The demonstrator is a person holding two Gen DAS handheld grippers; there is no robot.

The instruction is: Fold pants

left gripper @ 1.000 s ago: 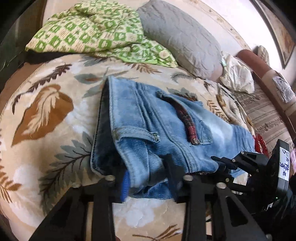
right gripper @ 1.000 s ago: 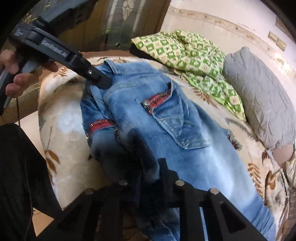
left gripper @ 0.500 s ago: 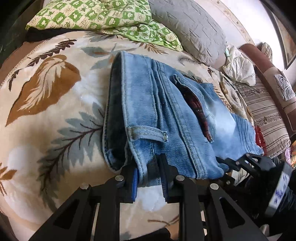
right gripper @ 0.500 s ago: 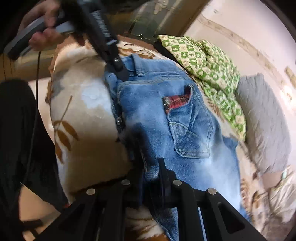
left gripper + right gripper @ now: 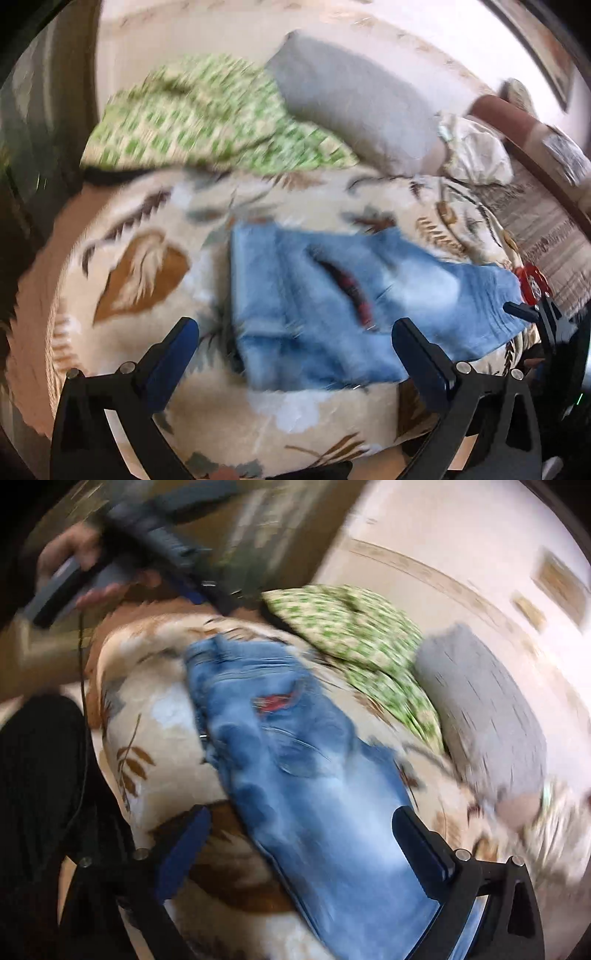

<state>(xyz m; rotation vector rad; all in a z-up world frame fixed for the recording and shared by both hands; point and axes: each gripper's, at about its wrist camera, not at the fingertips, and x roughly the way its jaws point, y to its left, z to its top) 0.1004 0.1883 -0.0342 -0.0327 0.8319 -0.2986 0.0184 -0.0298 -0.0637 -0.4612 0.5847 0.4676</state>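
Light blue jeans (image 5: 332, 310) lie flat on the leaf-patterned bedspread (image 5: 140, 273), waistband at the left, a red-lined pocket showing. My left gripper (image 5: 295, 328) hovers above the waistband end, jaws opening wide, nothing pressed between its blue pads. In the right wrist view the jeans (image 5: 295, 768) run from the far waistband toward the camera. My right gripper (image 5: 303, 819) is over the leg part, jaws opening wide, the denim passing beneath them untouched. Both views are motion-blurred.
A green patterned blanket (image 5: 207, 118) and a grey pillow (image 5: 354, 107) lie at the bed's far side. A striped cloth (image 5: 546, 229) and red item (image 5: 532, 284) sit at the right. A hand (image 5: 85, 565) holds the left gripper; dark clothing (image 5: 40, 794) stands by the bed's edge.
Both grippers were shut on the jeans' waistband end. They have let go, spread wide and pulled back and up; the jeans now rest flat on the bed.
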